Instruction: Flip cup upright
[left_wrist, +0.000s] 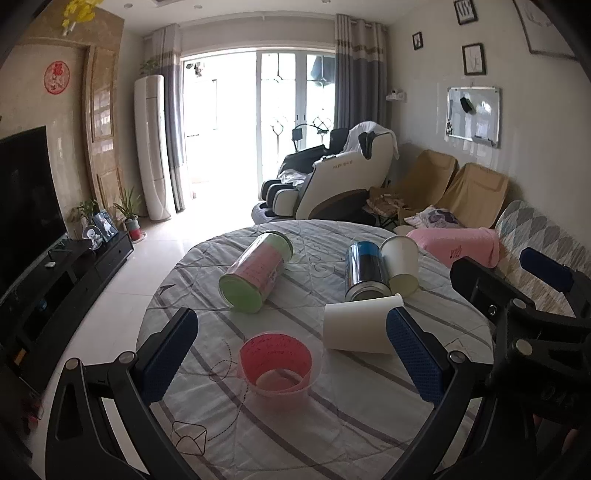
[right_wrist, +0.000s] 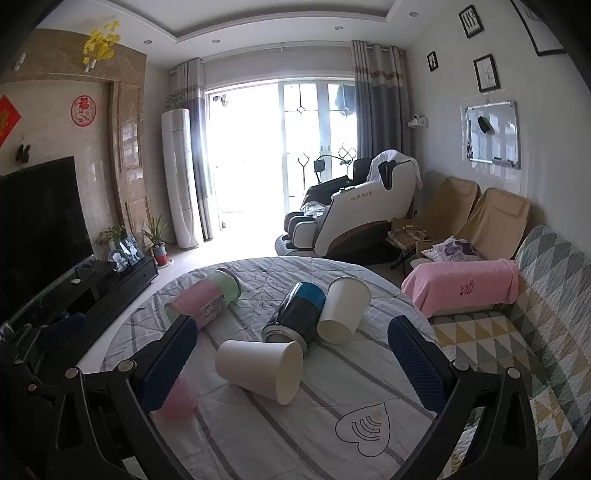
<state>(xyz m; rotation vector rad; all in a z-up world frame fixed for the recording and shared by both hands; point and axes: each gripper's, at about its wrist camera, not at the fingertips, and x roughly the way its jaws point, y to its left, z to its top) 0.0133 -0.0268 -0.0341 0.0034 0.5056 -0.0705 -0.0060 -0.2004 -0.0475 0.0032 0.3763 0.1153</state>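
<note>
A white paper cup (left_wrist: 356, 326) lies on its side on the round cloth-covered table (left_wrist: 295, 424); it also shows in the right wrist view (right_wrist: 260, 369), mouth toward the camera. A second white cup (left_wrist: 400, 267) lies on its side farther back, also in the right wrist view (right_wrist: 341, 310). A clear pink cup (left_wrist: 279, 363) stands upright between my left gripper's fingers; my left gripper (left_wrist: 291, 356) is open around it, apart from it. My right gripper (right_wrist: 291, 363) is open, with the near white cup between its fingers.
A blue-and-silver can (left_wrist: 365, 273) and a pink-and-green can (left_wrist: 256, 277) lie on their sides on the table. A sofa with a pink towel (right_wrist: 461, 290) stands to the right. A TV stand (right_wrist: 92, 295) is to the left, a massage chair (right_wrist: 362, 214) beyond.
</note>
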